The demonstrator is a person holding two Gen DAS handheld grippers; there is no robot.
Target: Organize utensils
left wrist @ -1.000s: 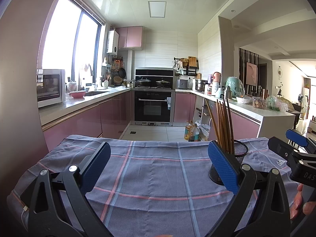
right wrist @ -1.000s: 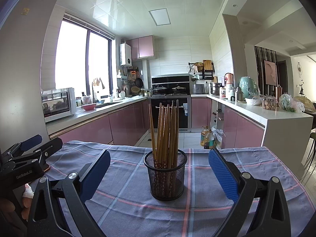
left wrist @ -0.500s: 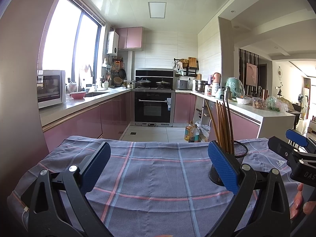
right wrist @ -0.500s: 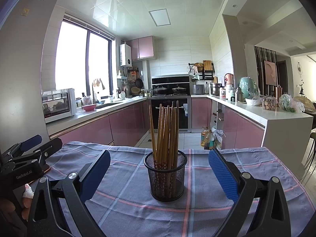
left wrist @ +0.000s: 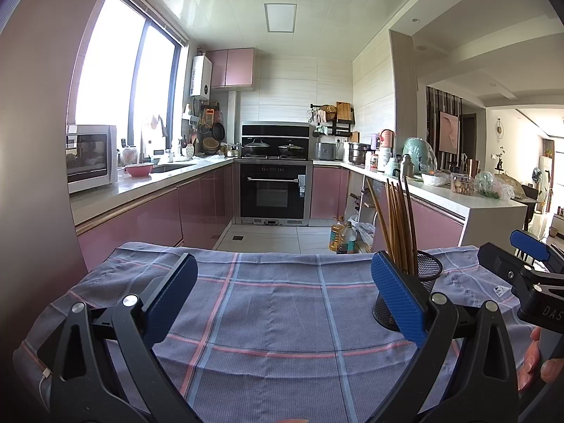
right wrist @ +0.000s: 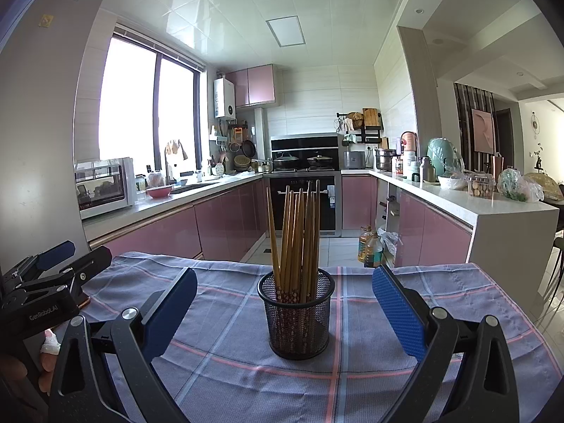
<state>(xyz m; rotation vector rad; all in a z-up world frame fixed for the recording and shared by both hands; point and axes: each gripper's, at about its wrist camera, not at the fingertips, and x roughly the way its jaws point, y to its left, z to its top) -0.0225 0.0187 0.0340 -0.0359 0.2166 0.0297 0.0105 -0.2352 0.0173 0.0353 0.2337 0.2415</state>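
Note:
A black mesh holder (right wrist: 297, 313) stands upright on the checked cloth, filled with several wooden chopsticks (right wrist: 298, 236). My right gripper (right wrist: 283, 308) is open, its blue pads wide apart on either side of the holder and nearer the camera. In the left wrist view the same holder (left wrist: 421, 282) with its chopsticks (left wrist: 396, 222) sits at the right, partly hidden behind one blue pad. My left gripper (left wrist: 282, 296) is open over bare cloth with nothing between its fingers. Each gripper shows at the edge of the other's view.
A blue-grey cloth (right wrist: 440, 292) with pink and blue stripes covers the table (left wrist: 268, 303). Beyond its far edge lie the kitchen floor, pink cabinets, an oven (left wrist: 273, 190) and oil bottles (right wrist: 368, 246). A person's fingers (left wrist: 534, 363) hold the right tool.

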